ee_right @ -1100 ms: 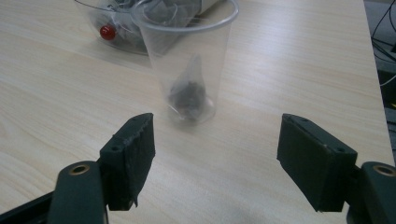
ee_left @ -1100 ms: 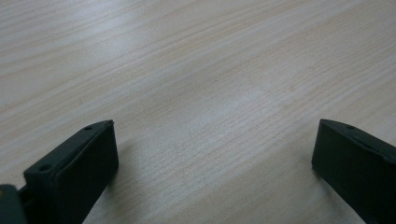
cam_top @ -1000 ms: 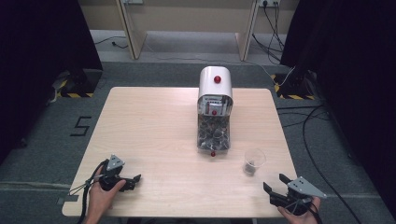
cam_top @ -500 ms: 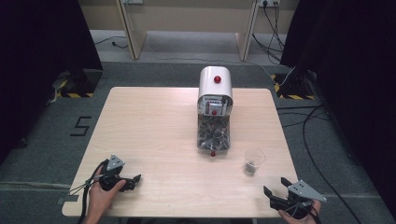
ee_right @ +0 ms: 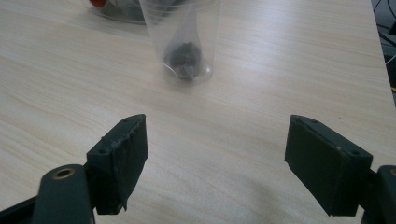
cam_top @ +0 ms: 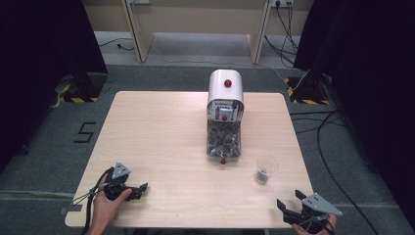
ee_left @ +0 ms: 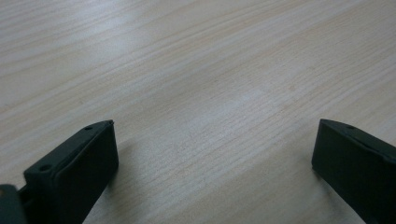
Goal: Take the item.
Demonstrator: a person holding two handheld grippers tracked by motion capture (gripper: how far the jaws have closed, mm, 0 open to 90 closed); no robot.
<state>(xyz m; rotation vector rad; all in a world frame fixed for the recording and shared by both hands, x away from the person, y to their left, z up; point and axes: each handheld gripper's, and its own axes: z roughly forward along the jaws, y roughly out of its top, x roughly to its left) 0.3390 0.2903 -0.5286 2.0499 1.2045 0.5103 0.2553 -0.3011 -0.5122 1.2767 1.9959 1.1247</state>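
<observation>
Counting the table's load: one dispenser, one cup, two grippers, all on one light wooden table (cam_top: 161,127).

Dispenser: a single machine (cam_top: 225,105) with a white rounded hood stands upright at the table's middle, toward the far edge. Its clear lower bin holds dark pieces, too many and too small to count.

Red knobs: three on the dispenser, one on top of the hood, one on the front panel, one at the foot of the bin.

Cup: one clear plastic cup (cam_top: 265,169) stands upright just right of the dispenser's foot and apart from it. A small heap of dark pieces (ee_right: 185,55) lies at its bottom; the number cannot be told.

Right gripper: at the near right corner (cam_top: 289,206), held in a hand, jaws spread wide with bare wood between them; they have just been opening. It points at the cup, which stands ahead of it, near but not touched.

Left gripper: at the near left edge (cam_top: 142,187), held in a hand, jaws spread wide over bare table with nothing between them. It is well apart from the cup.

Grey plates: two, one on top of each gripper.

Writing: a dark "5" (cam_top: 86,132) is marked on the floor left of the table. The dispenser's front panel bears a label, too small to read.

Hazard tape: yellow-and-black strips (cam_top: 72,99) on the floor at the left and the right.
</observation>
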